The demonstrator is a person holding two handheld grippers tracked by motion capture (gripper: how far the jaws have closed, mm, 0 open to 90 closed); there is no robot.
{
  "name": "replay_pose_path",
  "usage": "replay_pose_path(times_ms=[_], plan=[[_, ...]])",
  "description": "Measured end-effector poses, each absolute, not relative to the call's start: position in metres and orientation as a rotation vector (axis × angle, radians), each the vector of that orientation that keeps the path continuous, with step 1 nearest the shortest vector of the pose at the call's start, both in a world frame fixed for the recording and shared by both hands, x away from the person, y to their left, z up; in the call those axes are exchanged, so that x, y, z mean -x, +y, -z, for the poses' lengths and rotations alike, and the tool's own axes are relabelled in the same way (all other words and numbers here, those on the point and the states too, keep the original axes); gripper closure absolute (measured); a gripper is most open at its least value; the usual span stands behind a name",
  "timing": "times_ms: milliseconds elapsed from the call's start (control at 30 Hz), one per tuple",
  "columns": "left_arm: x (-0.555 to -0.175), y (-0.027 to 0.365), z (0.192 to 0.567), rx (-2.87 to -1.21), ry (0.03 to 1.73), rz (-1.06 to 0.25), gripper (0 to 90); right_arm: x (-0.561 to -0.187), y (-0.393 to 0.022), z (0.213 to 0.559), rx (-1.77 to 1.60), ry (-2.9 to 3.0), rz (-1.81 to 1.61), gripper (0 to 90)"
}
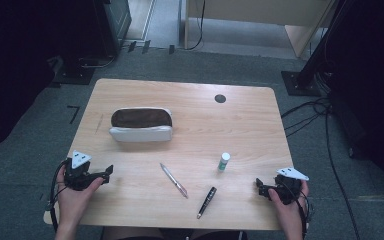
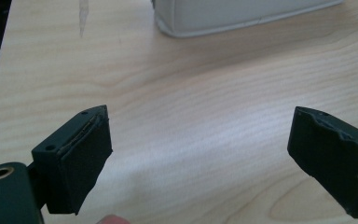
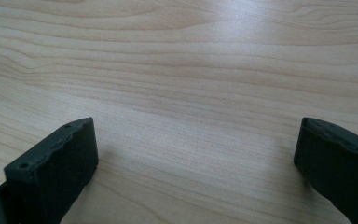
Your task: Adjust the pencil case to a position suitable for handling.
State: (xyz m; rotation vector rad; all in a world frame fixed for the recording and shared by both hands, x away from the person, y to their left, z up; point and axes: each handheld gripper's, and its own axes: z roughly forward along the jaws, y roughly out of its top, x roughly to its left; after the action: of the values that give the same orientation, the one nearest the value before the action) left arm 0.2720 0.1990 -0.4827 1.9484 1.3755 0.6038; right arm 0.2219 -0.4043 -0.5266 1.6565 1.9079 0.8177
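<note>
Grey fabric pencil pouch (image 1: 141,125) with dark open top lies far-left on light wooden worktop (image 1: 195,125). Left hand-held gripper (image 1: 105,173) and right hand-held gripper (image 1: 260,186) near edge, jaws apart, nothing held.

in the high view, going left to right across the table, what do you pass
left gripper → pencil case → silver pen → black pen → small white bottle → right gripper
</note>
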Motion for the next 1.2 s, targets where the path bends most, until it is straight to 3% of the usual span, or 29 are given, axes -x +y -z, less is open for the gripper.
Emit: replay_pose_path(times_ms=[100, 200, 667, 1200], plan=[[-0.281, 0.194, 0.479, -1.951, 1.357, -0.602, 6.4, -0.222, -0.404, 0.527, -1.656, 1.908, -0.818, 0.0], [-0.289, 0.19, 0.476, -1.93, 1.339, -0.613, 13.5, -0.222, -0.404, 0.527, -1.655, 1.908, -0.818, 0.0], [-0.33, 0.174, 0.47, -1.956, 1.237, -0.565, 13.6, -0.222, -0.404, 0.527, -1.656, 1.908, -0.818, 0.0], [-0.361, 0.165, 0.47, -2.011, 1.188, -0.625, 14.2, -0.222, -0.404, 0.527, -1.653, 1.908, -0.819, 0.0]])
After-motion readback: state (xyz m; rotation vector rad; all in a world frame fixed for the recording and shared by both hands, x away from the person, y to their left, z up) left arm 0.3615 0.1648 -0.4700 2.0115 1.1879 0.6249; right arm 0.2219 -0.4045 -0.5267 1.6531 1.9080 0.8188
